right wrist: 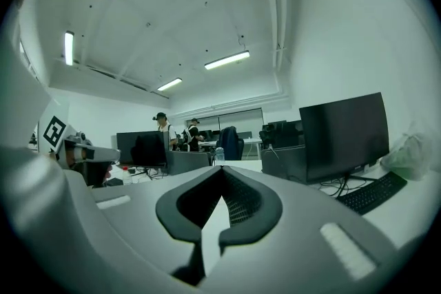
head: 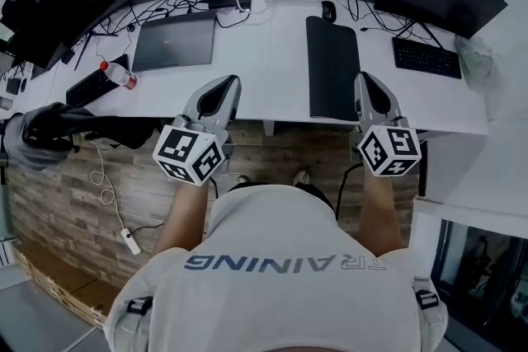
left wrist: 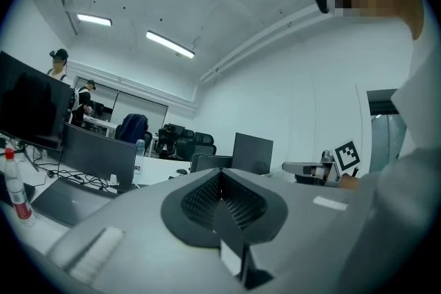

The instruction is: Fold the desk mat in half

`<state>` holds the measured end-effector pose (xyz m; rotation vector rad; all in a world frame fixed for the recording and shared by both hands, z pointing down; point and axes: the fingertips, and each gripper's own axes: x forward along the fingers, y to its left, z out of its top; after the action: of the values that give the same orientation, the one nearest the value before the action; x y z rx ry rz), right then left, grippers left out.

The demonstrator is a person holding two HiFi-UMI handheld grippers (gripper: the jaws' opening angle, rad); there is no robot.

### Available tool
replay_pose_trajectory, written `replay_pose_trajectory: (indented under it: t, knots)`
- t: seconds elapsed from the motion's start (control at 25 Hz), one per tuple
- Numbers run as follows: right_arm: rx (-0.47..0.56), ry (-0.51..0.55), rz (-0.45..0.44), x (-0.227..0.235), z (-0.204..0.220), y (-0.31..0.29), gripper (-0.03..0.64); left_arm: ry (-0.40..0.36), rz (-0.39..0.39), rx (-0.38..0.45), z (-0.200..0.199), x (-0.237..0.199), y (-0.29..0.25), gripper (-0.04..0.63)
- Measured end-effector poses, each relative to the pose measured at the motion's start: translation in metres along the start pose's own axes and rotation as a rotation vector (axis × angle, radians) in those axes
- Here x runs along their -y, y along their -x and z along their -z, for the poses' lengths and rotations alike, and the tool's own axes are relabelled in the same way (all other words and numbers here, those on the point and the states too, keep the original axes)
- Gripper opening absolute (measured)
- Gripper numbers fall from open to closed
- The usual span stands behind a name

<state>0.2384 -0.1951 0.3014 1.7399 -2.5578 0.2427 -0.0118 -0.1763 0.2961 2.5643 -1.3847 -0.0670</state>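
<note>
Desk mat (head: pixel 332 66): a dark, narrow rectangle lying flat on the white tabletop (head: pixel 264 62). Its long axis runs straight away from you. The near short edge sits at the tabletop's front edge and the far short edge stops just short of the mouse (head: pixel 328 11). No lifted corner or raised flap shows in the head view.

The edge thickness is too small to read. This outline fits a mat spread in a single layer. It fits equally well a mat already doubled over and pressed flat. I record it only as lying flat and narrow.

Right claw (head: pixel 363 80): just beside the mat's near right corner, off its right long edge and pointing away from you along the mat's length. In the right gripper view your jaws (right wrist: pixel 222 169) meet at the tips with nothing between them. Only the room shows beyond, and the mat is out of that view.

Left claw (head: pixel 229 83): well apart from the mat, off its left long edge and also by the front of the tabletop. In the left gripper view the jaws (left wrist: pixel 220 171) are likewise closed on nothing.

Key relation: the mat lies between your two claws but much closer to the right one. The mat's near short edge is level with both claw tips. My judgement is that the right claw has the short reach to any mat edge, while the left must cross bare tabletop.

Further out from the mat: a laptop (head: pixel 175 39) to its left and a keyboard (head: pixel 426 58) to its right, neither touching it.
</note>
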Motion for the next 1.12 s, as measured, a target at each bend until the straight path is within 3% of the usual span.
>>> replay_pose_trajectory:
  t: [0.36, 1.12]
  knots:
    - [0.037, 0.037, -0.016, -0.008, -0.021, 0.006, 0.015, -0.031, 0.018, 0.025, -0.009, 0.013, -0.003, -0.002]
    - [0.008, 0.012, -0.001, 0.015, -0.011, 0.024, 0.015, -0.019, 0.053, 0.001, 0.003, 0.037, -0.019, -0.002]
